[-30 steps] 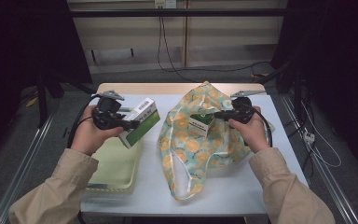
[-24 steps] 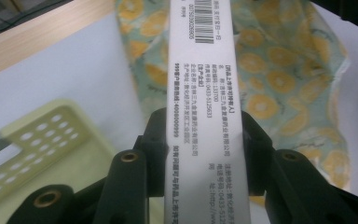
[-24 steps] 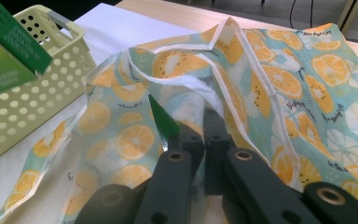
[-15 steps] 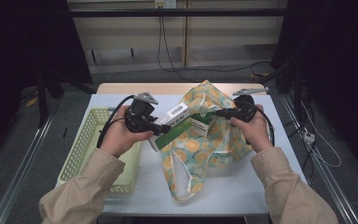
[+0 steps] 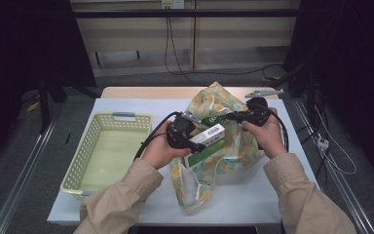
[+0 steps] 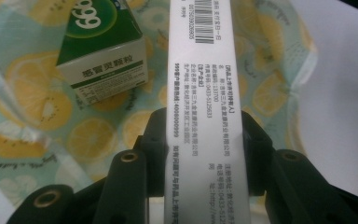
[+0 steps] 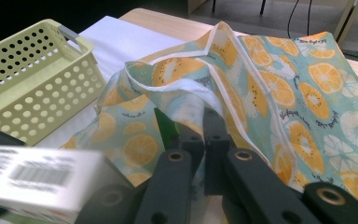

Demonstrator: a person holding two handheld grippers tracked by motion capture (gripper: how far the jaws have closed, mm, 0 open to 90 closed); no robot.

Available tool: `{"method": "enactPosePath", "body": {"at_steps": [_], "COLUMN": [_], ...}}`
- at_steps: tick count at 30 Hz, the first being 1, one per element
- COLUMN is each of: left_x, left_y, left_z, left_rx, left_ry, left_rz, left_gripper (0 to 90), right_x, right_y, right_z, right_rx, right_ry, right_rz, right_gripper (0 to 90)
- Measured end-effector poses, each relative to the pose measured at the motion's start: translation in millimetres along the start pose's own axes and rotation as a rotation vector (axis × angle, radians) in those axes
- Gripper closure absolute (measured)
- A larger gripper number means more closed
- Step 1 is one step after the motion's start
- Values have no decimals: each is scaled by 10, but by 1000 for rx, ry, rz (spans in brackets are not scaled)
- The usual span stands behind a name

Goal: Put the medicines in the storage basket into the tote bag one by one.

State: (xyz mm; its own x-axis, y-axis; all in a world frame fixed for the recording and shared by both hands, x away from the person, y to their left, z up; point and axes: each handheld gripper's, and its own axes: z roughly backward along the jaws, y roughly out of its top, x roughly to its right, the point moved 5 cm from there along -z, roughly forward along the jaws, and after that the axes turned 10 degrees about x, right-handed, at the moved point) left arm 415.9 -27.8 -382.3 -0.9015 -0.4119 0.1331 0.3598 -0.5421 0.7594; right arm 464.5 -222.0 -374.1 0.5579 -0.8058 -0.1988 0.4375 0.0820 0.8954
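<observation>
A fabric bag (image 5: 233, 146) printed with orange slices lies on the white table cover. My right gripper (image 5: 230, 117) is shut on the bag's white-trimmed rim (image 7: 186, 88) and lifts it, with the jaws (image 7: 200, 119) pinched together on the cloth. My left gripper (image 5: 200, 143) is shut on a long white and green box (image 5: 208, 136) and holds it at the bag's mouth. In the left gripper view the box's white barcode side (image 6: 204, 93) sits between the jaws. A second green box (image 6: 103, 51) lies on the bag's fabric beyond it.
A pale yellow perforated basket (image 5: 85, 161) stands at the left of the table, also visible from the right gripper (image 7: 25, 88). A grey tool (image 5: 263, 92) lies at the table's far right corner. Cables run along the floor behind.
My left gripper has carried the box to the right and slightly down, from above the basket to the bag's mouth. The right gripper has kept still with the bag's rim in it.
</observation>
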Motion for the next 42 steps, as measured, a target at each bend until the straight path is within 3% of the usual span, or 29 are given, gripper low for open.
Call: {"method": "enactPosePath", "body": {"at_steps": [5, 18, 34, 42], "left_x": [37, 31, -227, -244], "left_y": [29, 68, 166, 280], "left_z": [-214, -544, -833, -1004], "left_rx": [8, 16, 60, 69], "left_ry": [-27, -28, 71, 78], "left_rz": [25, 68, 147, 124], "left_gripper": [624, 624, 624, 623], "right_x": [5, 35, 40, 64], "right_y": [12, 9, -8, -6], "right_z": [33, 68, 26, 27], "right_rx": [5, 5, -4, 1], "right_ry": [2, -3, 3, 4], "right_rz": [-2, -5, -6, -19], "right_gripper": [898, 898, 898, 898]}}
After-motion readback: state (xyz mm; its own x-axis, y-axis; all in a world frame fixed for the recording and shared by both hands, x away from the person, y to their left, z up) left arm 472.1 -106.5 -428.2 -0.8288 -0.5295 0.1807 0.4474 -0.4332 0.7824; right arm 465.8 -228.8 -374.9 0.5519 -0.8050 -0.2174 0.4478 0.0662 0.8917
